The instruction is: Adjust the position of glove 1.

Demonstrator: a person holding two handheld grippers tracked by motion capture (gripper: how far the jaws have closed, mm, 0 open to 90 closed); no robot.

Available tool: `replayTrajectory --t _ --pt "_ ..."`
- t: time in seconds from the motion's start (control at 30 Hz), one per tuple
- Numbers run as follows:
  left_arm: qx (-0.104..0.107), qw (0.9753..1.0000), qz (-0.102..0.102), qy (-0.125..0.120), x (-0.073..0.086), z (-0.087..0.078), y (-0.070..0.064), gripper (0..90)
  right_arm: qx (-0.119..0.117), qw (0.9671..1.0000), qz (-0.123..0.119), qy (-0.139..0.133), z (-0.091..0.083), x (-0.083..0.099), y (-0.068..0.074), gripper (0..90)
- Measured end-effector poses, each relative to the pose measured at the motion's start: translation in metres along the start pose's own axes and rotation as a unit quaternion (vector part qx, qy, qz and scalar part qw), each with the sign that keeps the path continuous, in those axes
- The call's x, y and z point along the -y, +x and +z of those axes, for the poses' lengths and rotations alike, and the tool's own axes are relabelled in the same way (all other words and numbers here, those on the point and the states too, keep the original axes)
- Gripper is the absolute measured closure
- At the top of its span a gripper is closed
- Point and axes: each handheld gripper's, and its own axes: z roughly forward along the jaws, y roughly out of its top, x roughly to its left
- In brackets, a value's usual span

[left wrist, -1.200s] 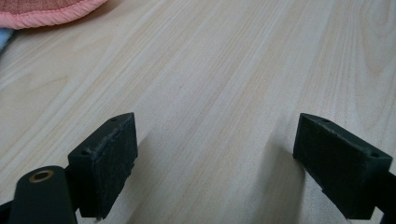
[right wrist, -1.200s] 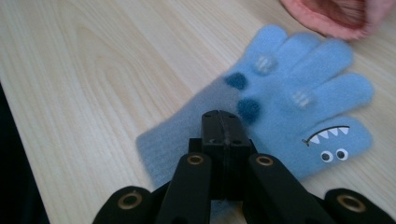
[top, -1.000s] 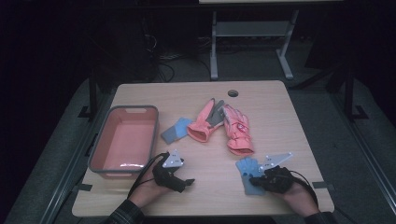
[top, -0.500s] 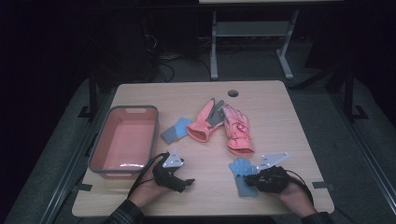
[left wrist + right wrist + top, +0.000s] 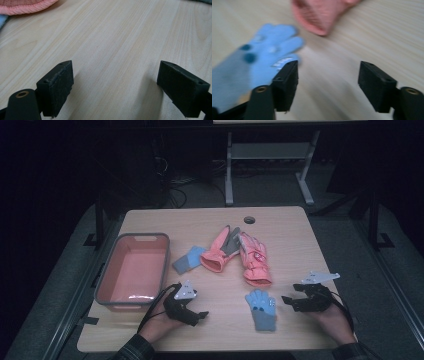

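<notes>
Lying flat, small light-blue knit glove [image 5: 261,308], dark dots, grey cuff, right hand-held gripper [image 5: 289,302] released beside it

Black grippers [image 5: 192,312], grey plates, plaid sleeve [image 5: 131,351].

Left gripper [image 5: 199,316] low, fingers [image 5: 55,88] spread; right gripper [image 5: 286,301] likewise, empty.
</notes>
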Motion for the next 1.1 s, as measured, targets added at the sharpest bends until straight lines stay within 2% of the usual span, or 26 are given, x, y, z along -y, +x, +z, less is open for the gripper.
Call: replayTrajectory --t 0.13,0.23,0.33,0.37,0.4,0.47,0.5,0.63,0.7,0.73,0.9,0.93,0.97,1.03,1.07,1.1 --pt "-0.006 1.0000 0.001 0.002 -0.001 0.000 0.000 14.0 0.018 0.9995 0.020 -0.016 0.001 0.007 -0.023 22.8" --pt "-0.014 0.9999 -0.007 0.007 -0.004 -0.001 -0.002 18.4 0.029 0.9992 0.022 -0.013 0.004 0.010 -0.029 18.9" --pt "-0.019 0.9996 -0.013 0.014 -0.006 -0.002 -0.003 30.7 0.033 0.9991 0.022 -0.012 0.006 0.011 -0.031 17.9" --pt "-0.020 0.9995 -0.018 0.016 -0.008 -0.003 -0.004 38.0 0.034 0.9991 0.024 -0.010 0.008 0.012 -0.033 17.6" --pt "-0.023 0.9994 -0.022 0.012 -0.009 -0.003 -0.005 38.0 0.034 0.9991 0.024 -0.010 0.008 0.012 -0.033 17.6" --pt "-0.028 0.9991 -0.025 0.017 -0.014 -0.005 -0.005 50.6 0.034 0.9991 0.024 -0.011 0.010 0.012 -0.033 16.8" --pt "-0.033 0.9989 -0.031 0.014 -0.017 -0.006 -0.007 50.6 0.034 0.9990 0.028 -0.010 0.010 0.013 -0.032 16.6" --pt "-0.049 0.9974 -0.049 0.021 -0.027 -0.006 -0.007 73.2 0.040 0.9990 0.020 -0.006 0.013 0.013 -0.031 15.6" --pt "-0.059 0.9963 -0.058 0.024 -0.031 -0.005 -0.006 89.3 0.044 0.9989 0.012 -0.009 0.014 0.014 -0.031 14.1" --pt "-0.061 0.9958 -0.062 0.027 -0.033 -0.005 -0.005 89.3 0.044 0.9989 0.012 -0.009 0.014 0.014 -0.031 14.1" --pt "-0.104 0.9913 -0.074 0.032 -0.047 -0.001 0.004 89.4 0.047 0.9987 0.010 -0.013 0.015 0.015 -0.030 13.3" --pt "-0.121 0.9890 -0.078 0.033 -0.051 0.000 0.007 89.4 0.048 0.9987 0.009 -0.013 0.015 0.015 -0.030 13.3" --pt "-0.121 0.9890 -0.078 0.033 -0.051 0.000 0.007 89.4 0.048 0.9987 0.009 -0.013 0.015 0.015 -0.030 13.3" --pt "-0.138 0.9859 -0.089 0.030 -0.056 0.003 0.014 89.4 0.048 0.9987 0.009 -0.014 0.015 0.015 -0.030 13.3" --pt "-0.153 0.9833 -0.094 0.030 -0.060 0.006 0.019 89.4 0.048 0.9987 0.009 -0.014 0.015 0.015 -0.030 13.3" --pt "-0.153 0.9833 -0.094 0.030 -0.060 0.006 0.019 89.5 0.048 0.9987 0.009 -0.014 0.015 0.015 -0.030 13.3"
